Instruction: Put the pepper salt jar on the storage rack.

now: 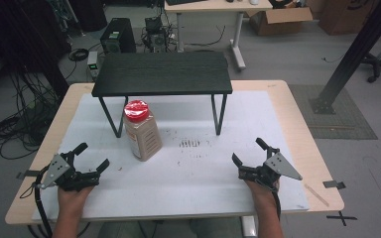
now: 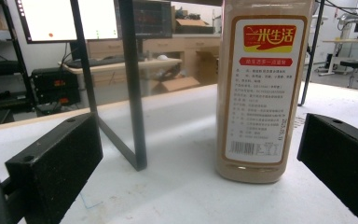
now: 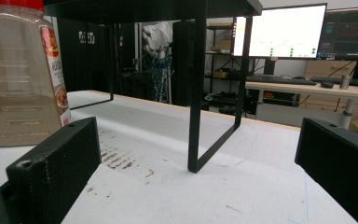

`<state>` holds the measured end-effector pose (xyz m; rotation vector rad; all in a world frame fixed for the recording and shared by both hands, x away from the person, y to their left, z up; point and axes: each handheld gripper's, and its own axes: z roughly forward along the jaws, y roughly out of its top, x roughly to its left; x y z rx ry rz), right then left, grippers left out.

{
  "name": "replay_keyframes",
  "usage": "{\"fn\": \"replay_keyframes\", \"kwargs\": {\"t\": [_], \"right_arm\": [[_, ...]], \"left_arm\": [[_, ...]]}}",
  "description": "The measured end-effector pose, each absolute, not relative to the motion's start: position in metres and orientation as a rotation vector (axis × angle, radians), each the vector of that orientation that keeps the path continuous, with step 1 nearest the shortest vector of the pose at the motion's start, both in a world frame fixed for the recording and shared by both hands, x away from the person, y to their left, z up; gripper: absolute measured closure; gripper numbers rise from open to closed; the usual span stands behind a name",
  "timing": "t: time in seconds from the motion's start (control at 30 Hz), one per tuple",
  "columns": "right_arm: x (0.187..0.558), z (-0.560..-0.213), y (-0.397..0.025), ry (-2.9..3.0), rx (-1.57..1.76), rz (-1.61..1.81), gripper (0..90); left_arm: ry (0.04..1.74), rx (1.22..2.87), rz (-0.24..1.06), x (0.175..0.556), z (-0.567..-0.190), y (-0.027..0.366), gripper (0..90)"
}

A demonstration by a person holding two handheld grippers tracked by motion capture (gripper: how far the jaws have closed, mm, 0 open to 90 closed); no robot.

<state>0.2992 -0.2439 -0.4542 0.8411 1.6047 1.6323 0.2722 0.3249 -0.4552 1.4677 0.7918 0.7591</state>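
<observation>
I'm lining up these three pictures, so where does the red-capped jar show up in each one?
High view: the jar stands left of centre, beside the black shelf's left legs.
Left gripper view: right of centre, close, label facing the camera.
Right gripper view: at the left edge.
Shared landmark: the black shelf's legs.

Left gripper (image 1: 90,159): black, two blocky jaws with small screw holes, grey three-cornered plate on top, black cable trailing. Right gripper (image 1: 248,151): same. Bare forearms, no sleeves.
</observation>
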Motion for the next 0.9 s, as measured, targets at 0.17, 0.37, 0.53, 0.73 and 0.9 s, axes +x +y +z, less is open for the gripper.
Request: {"fn": "replay_keyframes", "kwargs": {"t": [0.17, 0.37, 0.53, 0.73, 0.9], "right_arm": [[0.2995, -0.4541, -0.2439, 1.607, 0.844, 1.632, 0.0], [0.2995, -0.4541, -0.2441, 1.604, 0.842, 1.634, 0.0], [0.2996, -0.4541, -0.2443, 1.603, 0.845, 1.636, 0.0], [0.2993, -0.4541, -0.2444, 1.599, 0.843, 1.637, 0.0], [0.2992, -0.4541, -0.2444, 1.598, 0.842, 1.638, 0.0]], "left_arm": [[0.791, 1.469, 0.761, 0.2722, -0.4551, 0.3248, 0.3], [0.790, 1.470, 0.761, 0.2722, -0.4551, 0.3247, 0.3], [0.798, 1.474, 0.759, 0.2730, -0.4548, 0.3245, 0.3], [0.826, 1.469, 0.761, 0.2739, -0.4540, 0.3245, 0.2], [0.839, 1.466, 0.732, 0.2742, -0.4519, 0.3219, 0.2]]}}
